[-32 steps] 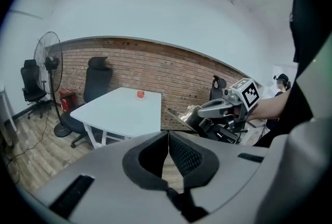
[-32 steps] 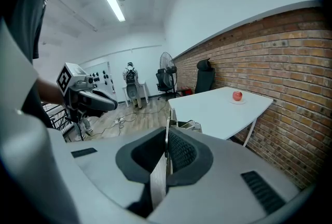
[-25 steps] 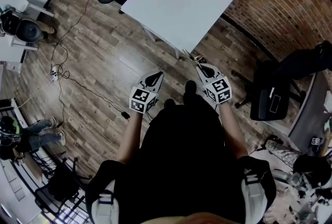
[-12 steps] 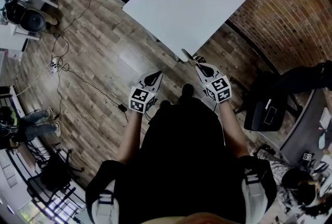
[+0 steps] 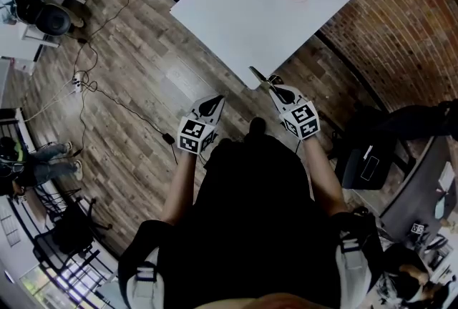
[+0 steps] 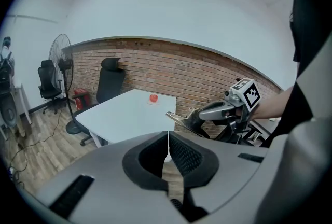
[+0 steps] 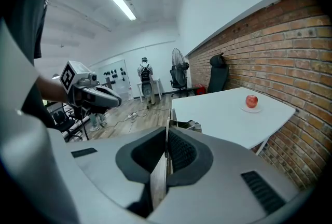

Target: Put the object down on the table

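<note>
Head view first: over the last second the floor (image 5: 143,86) has slid beneath me (I take it I am walking up), and the near corner of the white table (image 5: 236,14) now lies just at the tip of the flat thin object (image 5: 259,76) in my right gripper (image 5: 275,89). So this is the approach, with nothing set down yet. The object seems to hang at the table's corner, not resting on it. My right jaws are clamped on it. My left gripper (image 5: 217,101) carries nothing, its jaws pressed together. The right gripper view gives only the object's thin edge between the pads, while the left gripper view shows it side-on, a flat blade jutting forward. Both catch an apple (image 7: 251,100) on a small plate (image 7: 251,109) at the table's far end.
</note>
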`<state>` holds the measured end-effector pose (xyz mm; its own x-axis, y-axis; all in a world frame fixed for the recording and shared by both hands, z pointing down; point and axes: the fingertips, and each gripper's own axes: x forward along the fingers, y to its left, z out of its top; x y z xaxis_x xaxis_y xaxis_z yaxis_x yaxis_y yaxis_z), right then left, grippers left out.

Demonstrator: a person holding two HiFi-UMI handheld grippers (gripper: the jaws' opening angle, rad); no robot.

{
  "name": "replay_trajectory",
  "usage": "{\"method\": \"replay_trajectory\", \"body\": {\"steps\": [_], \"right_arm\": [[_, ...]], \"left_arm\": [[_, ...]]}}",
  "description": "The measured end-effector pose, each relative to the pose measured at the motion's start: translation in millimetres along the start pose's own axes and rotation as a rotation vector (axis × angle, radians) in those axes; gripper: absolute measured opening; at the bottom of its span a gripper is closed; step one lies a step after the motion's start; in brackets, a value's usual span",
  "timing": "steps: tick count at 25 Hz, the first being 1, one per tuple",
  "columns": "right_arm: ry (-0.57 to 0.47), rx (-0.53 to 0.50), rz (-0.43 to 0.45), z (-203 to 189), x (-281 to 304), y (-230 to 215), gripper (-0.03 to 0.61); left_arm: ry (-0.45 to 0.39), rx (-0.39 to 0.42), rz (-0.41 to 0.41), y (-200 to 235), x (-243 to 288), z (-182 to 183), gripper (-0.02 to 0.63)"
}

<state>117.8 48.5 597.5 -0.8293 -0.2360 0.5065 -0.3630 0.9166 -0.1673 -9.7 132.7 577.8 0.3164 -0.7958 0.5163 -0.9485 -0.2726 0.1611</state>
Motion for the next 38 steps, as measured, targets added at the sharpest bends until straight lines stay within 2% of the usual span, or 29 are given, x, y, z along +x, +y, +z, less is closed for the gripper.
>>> {"method": "replay_trajectory", "body": {"steps": [19,30,38], "right_arm": [[0.013,-0.022,0.025,2.4,-0.7,-33.0,0.006],[0.018,-0.001,-0.016,10.0,14.1,-51.9,0.006],[0.028,0.018,-0.063,24.5,43.9,-65.9,0.006]], "left_arm": [[0.000,0.001,0.006,-7.0,30.1,17.3,0.021],[0.012,0.020,-0.034,14.0,48.7,29.0,0.021],[-0.001,0.016,-0.081,53.4,68.9,52.1,0.021]]}}
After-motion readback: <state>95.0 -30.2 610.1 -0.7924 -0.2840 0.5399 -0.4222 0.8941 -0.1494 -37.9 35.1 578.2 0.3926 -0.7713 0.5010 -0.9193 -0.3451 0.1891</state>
